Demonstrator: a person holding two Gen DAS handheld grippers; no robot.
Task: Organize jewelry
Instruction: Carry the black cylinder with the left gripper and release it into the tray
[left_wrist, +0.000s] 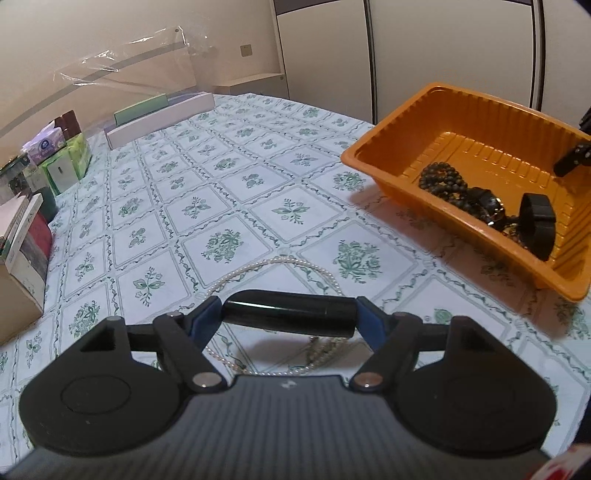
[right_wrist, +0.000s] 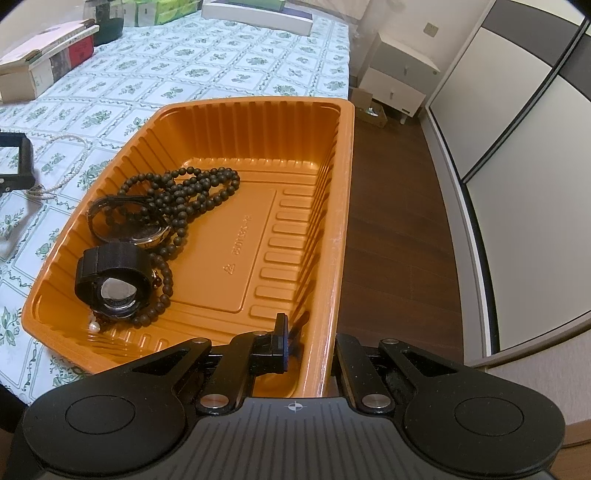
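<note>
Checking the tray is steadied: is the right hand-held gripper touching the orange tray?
Touching. The right wrist view shows the right hand-held gripper clamped on the orange tray wall.

Glossy orange plastic tray (right_wrist: 343, 206); patterned cloth tablecloth (left_wrist: 229, 206).

Beige wall (left_wrist: 92, 44), pale wardrobe doors (right_wrist: 517, 122), dark wood floor (right_wrist: 399, 221), white nightstand (right_wrist: 397, 74).

The right tool (right_wrist: 314, 354) pinches the orange tray's (right_wrist: 343, 206) wall; black beads (right_wrist: 192, 195) lie inside.
</note>
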